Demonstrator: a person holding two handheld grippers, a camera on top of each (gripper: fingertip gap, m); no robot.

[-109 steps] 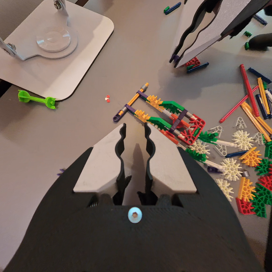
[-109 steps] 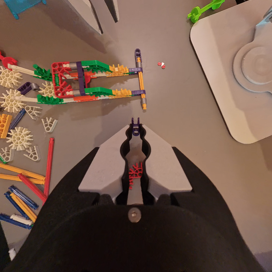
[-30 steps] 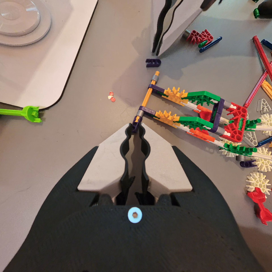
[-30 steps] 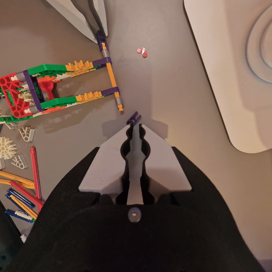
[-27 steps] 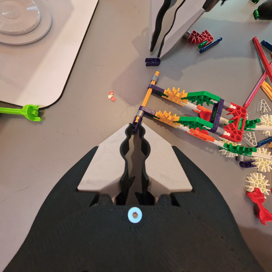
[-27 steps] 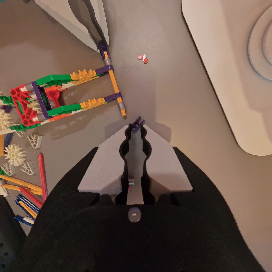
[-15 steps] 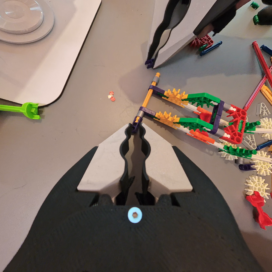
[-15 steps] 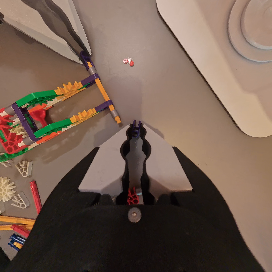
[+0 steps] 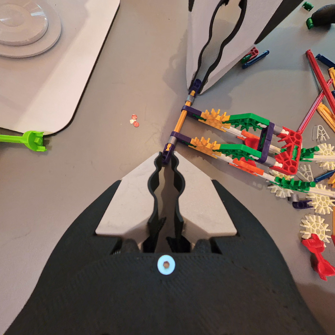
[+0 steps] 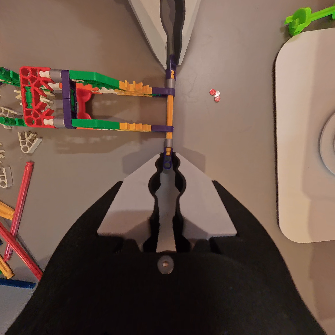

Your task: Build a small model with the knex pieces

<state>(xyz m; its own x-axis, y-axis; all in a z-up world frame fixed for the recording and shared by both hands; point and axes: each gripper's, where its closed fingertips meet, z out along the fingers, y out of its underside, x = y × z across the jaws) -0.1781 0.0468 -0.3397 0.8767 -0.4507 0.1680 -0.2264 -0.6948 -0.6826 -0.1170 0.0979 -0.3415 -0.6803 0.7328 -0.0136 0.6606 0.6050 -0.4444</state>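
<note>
Left wrist view: loose rods point(image 9: 319, 87) beside model point(image 9: 235, 137).

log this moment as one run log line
left gripper: shut on purple end clip | right gripper: shut on purple clip | both clips on yellow rod of toy frame

Grey table point(image 9: 108, 181), scattered construction-toy pieces point(image 9: 315, 199)

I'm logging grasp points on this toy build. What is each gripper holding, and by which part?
Each holds the construction-toy frame by a purple end clip on its yellow cross rod: left gripper on one end's clip, right gripper on the opposite clip.
</note>
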